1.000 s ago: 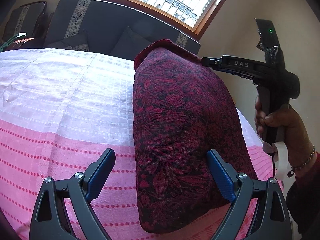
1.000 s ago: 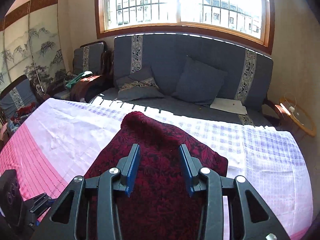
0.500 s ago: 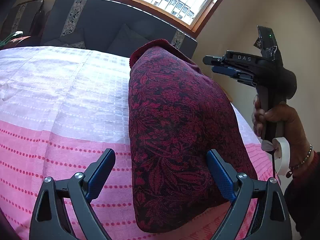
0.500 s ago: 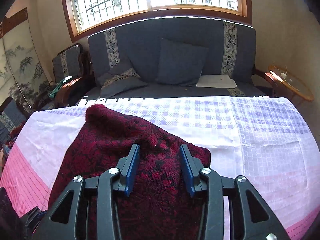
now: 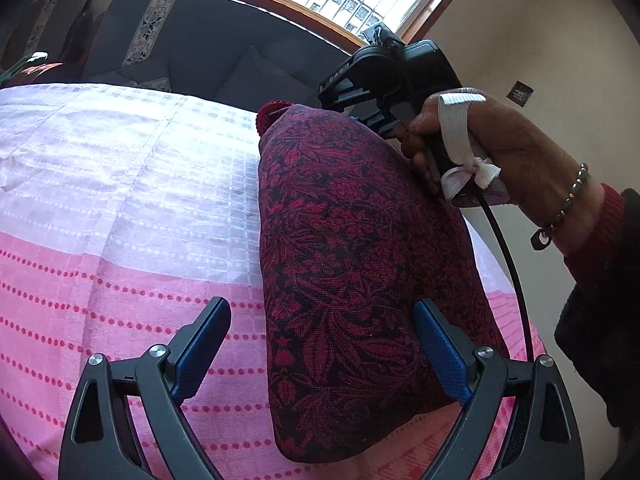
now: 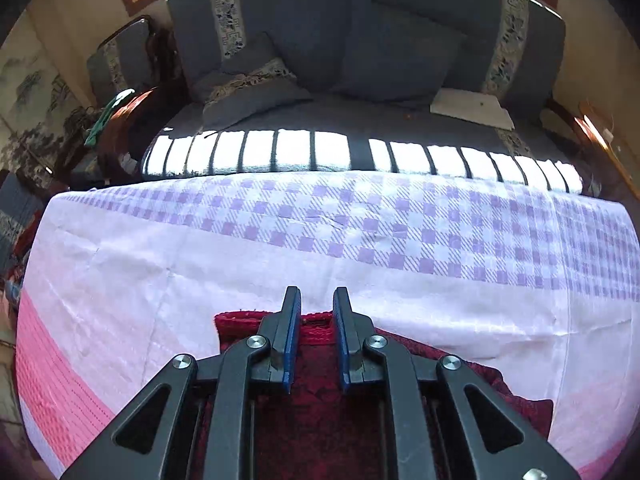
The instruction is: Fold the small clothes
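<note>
The dark red floral-patterned garment point(image 5: 360, 264) lies folded into a long strip on the pink-and-white checked cloth point(image 5: 120, 184) that covers the tabletop; it looks light, soft and limp, likely to sag wherever unsupported, so the knitted red hem point(image 6: 316, 330) at its far end seems the firmest place to grip. The left gripper point(image 5: 320, 344) holds its fingers wide apart, the near end of the garment between them with the right finger against its side, unclamped. The right gripper point(image 6: 316, 320) points steeply down at the hem; its fingers have just been closing and stand close together astride the hem edge, though whether they pinch it I cannot tell.
</note>
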`<state>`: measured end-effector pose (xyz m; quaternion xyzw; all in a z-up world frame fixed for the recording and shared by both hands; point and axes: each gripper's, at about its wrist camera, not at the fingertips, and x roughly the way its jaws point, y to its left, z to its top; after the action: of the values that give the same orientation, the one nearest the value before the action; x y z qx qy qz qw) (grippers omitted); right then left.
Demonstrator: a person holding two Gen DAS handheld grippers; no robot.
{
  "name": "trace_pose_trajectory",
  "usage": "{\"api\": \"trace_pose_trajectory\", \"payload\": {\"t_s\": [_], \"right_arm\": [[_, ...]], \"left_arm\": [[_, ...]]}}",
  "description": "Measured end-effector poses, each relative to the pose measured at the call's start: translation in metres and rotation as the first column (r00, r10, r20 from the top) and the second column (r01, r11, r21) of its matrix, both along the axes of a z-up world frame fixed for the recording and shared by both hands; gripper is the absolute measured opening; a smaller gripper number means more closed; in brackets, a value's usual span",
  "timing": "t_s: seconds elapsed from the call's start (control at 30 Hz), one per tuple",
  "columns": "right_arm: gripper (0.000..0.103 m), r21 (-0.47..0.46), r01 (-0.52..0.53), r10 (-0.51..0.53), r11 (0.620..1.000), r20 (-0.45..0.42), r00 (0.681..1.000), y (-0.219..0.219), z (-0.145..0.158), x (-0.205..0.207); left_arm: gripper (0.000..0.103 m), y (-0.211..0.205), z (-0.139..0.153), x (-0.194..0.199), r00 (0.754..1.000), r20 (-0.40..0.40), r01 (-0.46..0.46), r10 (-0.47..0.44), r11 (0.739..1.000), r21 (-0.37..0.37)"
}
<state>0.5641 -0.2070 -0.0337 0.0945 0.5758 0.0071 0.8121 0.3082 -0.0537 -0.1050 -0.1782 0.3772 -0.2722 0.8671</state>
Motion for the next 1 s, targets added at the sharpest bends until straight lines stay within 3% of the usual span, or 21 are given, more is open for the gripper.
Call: {"api": "trace_pose_trajectory", "payload": {"t_s": [0.07,0.17,0.23,0.27,0.3,0.33,0.37,0.43,0.5,0.6,0.73,0.77,0.8,0.83,0.87,0.93,1.0], "right_arm": [[0.021,0.068,0.08,-0.08,0.994,0.003,0.997,-0.025,-0.007,-0.008],[0.021,0.245,0.164,-0.213,0.956,0.191,0.958,-0.068,0.024,-0.041],[0.021,0.362,0.127,-0.253,0.923,0.326,0.911,-0.095,0.058,-0.075],[0.022,0.383,0.089,-0.237,0.919,0.361,0.902,-0.103,0.069,-0.094],[0.024,0.393,0.037,-0.199,0.919,0.379,0.904,-0.109,0.078,-0.114],[0.031,0.39,-0.01,-0.151,0.921,0.38,0.912,-0.113,0.08,-0.135],[0.048,0.367,-0.033,-0.118,0.93,0.38,0.918,-0.117,0.078,-0.156],[0.072,0.254,-0.029,-0.07,0.967,0.375,0.924,-0.122,0.068,-0.199],[0.072,0.19,-0.011,-0.054,0.982,0.334,0.941,-0.131,0.046,-0.232],[0.072,0.284,0.009,-0.093,0.959,0.281,0.955,-0.142,0.011,-0.265],[0.07,0.388,0.002,-0.127,0.922,0.298,0.946,-0.141,-0.002,-0.276],[0.065,0.408,-0.01,-0.119,0.913,0.289,0.95,-0.137,-0.005,-0.273],[0.057,0.419,-0.027,-0.106,0.908,0.291,0.951,-0.131,-0.006,-0.269],[0.028,0.406,-0.039,-0.088,0.913,0.29,0.953,-0.125,-0.007,-0.266],[0.013,0.377,-0.037,-0.072,0.925,0.271,0.96,-0.12,-0.01,-0.262],[0.011,0.37,-0.025,-0.08,0.929,0.266,0.961,-0.118,-0.013,-0.259],[0.01,0.356,-0.033,-0.092,0.934,0.329,0.94,-0.123,-0.001,-0.266]], "left_arm": [[0.092,0.001,-0.001,0.0,1.0,-0.007,-0.001,0.001,1.0,-0.005],[0.092,0.001,-0.001,0.002,1.0,-0.01,-0.01,0.01,1.0,-0.01],[0.092,0.003,-0.001,0.002,1.0,-0.009,-0.011,0.011,1.0,-0.02],[0.092,0.003,-0.002,0.002,1.0,-0.008,-0.011,0.011,1.0,-0.024],[0.092,0.004,-0.002,0.002,1.0,-0.008,-0.011,0.011,1.0,-0.028],[0.092,0.005,-0.002,0.002,1.0,-0.007,-0.01,0.01,0.999,-0.033],[0.092,0.006,-0.001,0.001,1.0,-0.004,-0.006,0.006,0.999,-0.04],[0.092,0.007,-0.001,-0.001,1.0,0.004,0.002,-0.002,0.999,-0.047],[0.092,0.009,0.0,-0.003,1.0,0.009,-0.002,0.002,0.999,-0.052],[0.092,0.011,0.001,-0.004,1.0,0.008,-0.006,0.007,0.998,-0.066],[0.092,0.013,0.002,-0.007,1.0,0.012,-0.012,0.013,0.998,-0.067],[0.092,0.014,0.002,-0.008,1.0,0.013,-0.015,0.016,0.998,-0.068],[0.092,0.015,0.002,-0.009,1.0,0.012,-0.019,0.02,0.997,-0.069],[0.092,0.016,0.002,-0.008,1.0,0.011,-0.026,0.027,0.997,-0.069],[0.092,0.018,0.002,-0.009,0.999,0.01,-0.033,0.033,0.997,-0.07],[0.092,0.021,0.003,-0.01,0.999,0.013,-0.039,0.04,0.996,-0.075],[0.092,0.022,0.004,-0.012,0.999,0.019,-0.044,0.045,0.996,-0.074]]}}
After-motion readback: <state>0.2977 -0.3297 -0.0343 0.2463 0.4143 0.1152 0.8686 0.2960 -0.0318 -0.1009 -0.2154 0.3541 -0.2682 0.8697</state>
